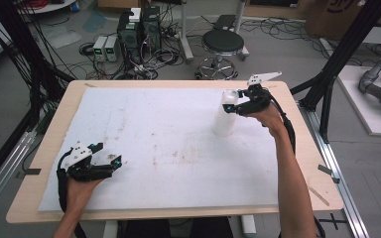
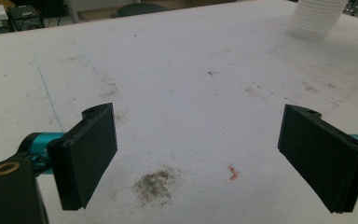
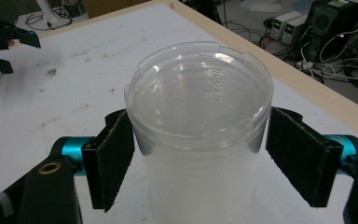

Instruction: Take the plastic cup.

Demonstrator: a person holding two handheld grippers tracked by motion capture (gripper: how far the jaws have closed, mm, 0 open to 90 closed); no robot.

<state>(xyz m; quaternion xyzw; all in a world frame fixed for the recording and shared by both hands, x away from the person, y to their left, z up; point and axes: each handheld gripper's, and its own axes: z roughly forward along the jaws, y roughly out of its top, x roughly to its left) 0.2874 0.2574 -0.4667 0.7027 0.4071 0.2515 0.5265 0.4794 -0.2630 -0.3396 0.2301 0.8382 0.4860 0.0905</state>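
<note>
Gripping the stack of clear cups (image 3: 198, 135) near its top rim, at the table's far right: right gripper (image 3: 198, 158) pads touch both sides. Squeeze lightly, lift straight. Left gripper (image 2: 198, 161) idle, jaws apart, nothing between.

No text, label or number can be read on anything here.

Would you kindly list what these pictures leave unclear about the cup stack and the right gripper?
- Cup stack: its foot is cut off by the right gripper view's bottom edge.
- Cup count: too small in the high view.
- Right gripper: whether both pads press, unclear; left pad touches, right looks apart.
</note>
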